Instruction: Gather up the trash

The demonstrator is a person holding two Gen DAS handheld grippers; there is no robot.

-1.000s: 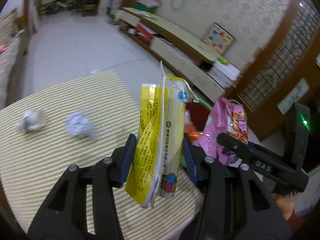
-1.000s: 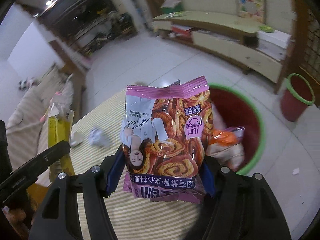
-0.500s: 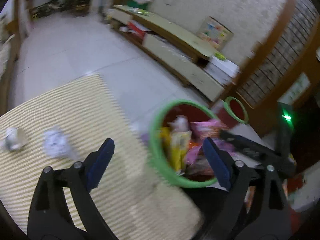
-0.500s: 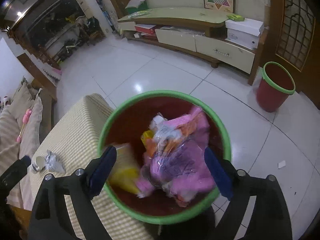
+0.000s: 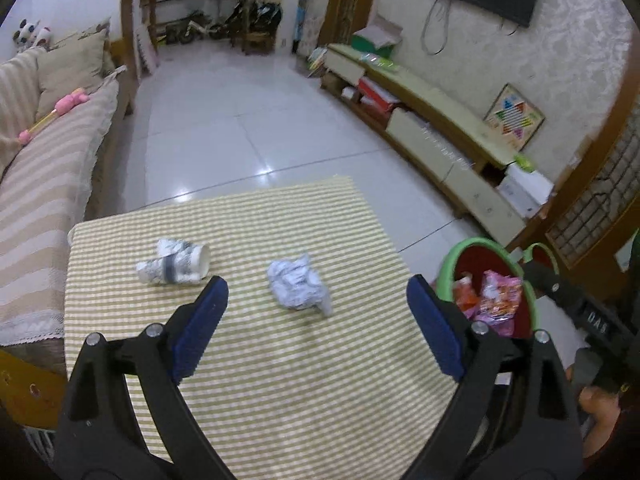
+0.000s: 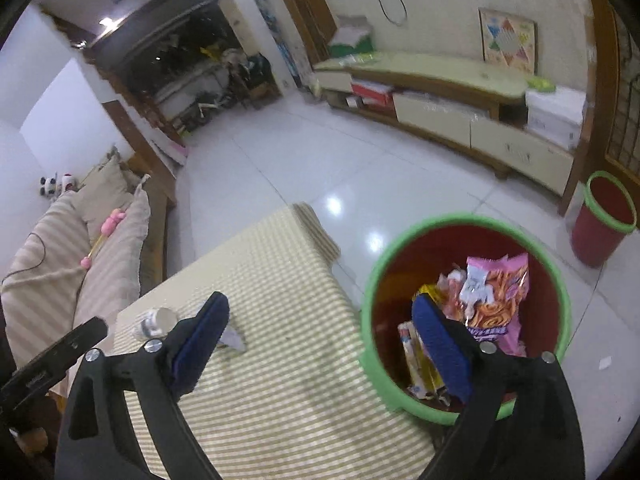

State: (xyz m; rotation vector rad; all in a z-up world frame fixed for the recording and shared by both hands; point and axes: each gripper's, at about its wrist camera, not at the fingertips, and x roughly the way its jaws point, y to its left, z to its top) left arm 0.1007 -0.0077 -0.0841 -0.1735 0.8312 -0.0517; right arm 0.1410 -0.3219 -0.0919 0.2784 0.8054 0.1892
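Note:
A crushed paper cup (image 5: 174,265) and a crumpled paper ball (image 5: 298,282) lie on the striped table (image 5: 280,380). My left gripper (image 5: 316,320) is open and empty above the table, just short of the ball. A red bin with a green rim (image 6: 464,312) stands off the table's right edge and holds a pink snack bag (image 6: 494,292) and a yellow wrapper (image 6: 420,360). My right gripper (image 6: 320,332) is open and empty over the table edge and the bin. The cup (image 6: 154,322) shows in the right wrist view too.
A striped sofa (image 5: 32,184) runs along the left with a pink toy (image 5: 60,110) on it. A low TV cabinet (image 5: 432,128) lines the right wall. A second red bin (image 6: 604,220) stands by the cabinet. White tiled floor (image 5: 240,128) lies beyond the table.
Both grippers opened and dropped the yellow wrapper and the pink snack bag into the bin. The left gripper then swung back over the table toward the paper ball.

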